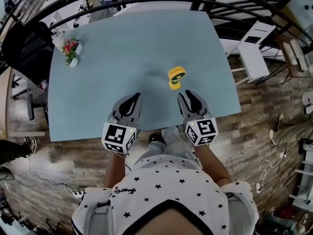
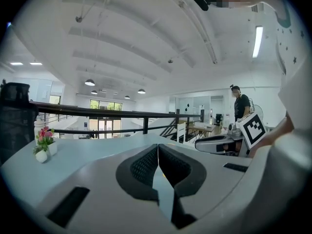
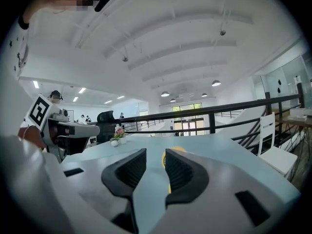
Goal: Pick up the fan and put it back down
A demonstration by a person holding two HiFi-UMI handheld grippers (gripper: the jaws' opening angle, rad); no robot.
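The small yellow fan (image 1: pixel 176 77) stood on the desk (image 1: pixel 122 58) just ahead of our right gripper (image 1: pixel 189 98), whose fingers (image 3: pixel 181 172) stood apart and empty, while our left gripper (image 1: pixel 132 100), fingers together, lay farther off.

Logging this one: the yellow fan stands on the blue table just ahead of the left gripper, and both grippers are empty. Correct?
No: the fan stands just ahead of the right gripper, not the left gripper; the head view shows it. It is on the blue table, and both grippers are empty.
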